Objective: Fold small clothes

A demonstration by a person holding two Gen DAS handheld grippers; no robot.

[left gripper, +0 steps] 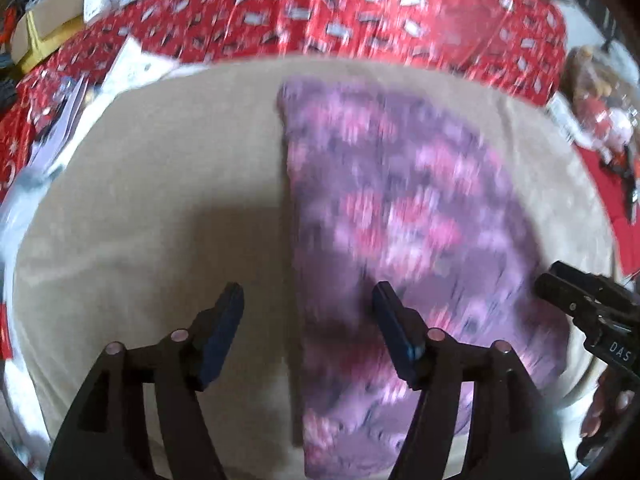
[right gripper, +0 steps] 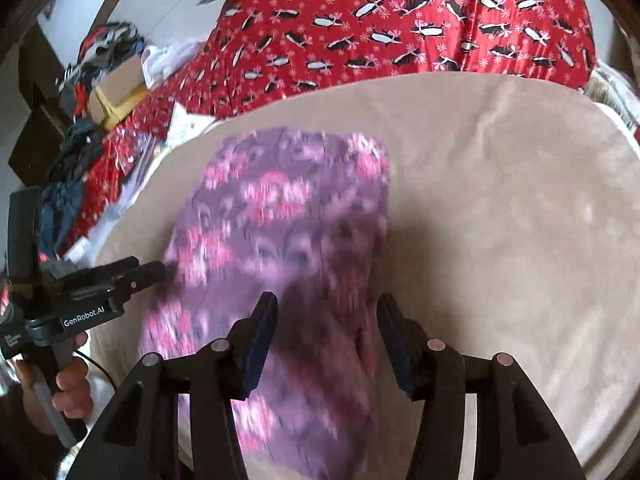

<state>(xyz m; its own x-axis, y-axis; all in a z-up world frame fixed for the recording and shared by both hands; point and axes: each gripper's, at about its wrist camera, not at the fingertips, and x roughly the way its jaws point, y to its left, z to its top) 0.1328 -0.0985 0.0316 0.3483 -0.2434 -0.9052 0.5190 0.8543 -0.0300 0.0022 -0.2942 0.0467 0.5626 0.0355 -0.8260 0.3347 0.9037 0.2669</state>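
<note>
Only in the right wrist view is a hand (right gripper: 68,384) seen gripping the left gripper (right gripper: 160,270), while the purple floral garment (left gripper: 400,220) is laid lengthwise, near to far, on the beige cloth (left gripper: 152,200), beneath both grippers, the right gripper (right gripper: 326,344) included, whose jaws are parted and empty.

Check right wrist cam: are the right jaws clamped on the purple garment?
No: the right gripper jaws stand apart above the purple floral garment, pressing nothing, and it lies flat on the beige cloth.

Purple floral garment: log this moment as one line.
purple floral garment: flat on beige cloth | left gripper: jaws open, empty | right gripper: jaws open, empty
</note>
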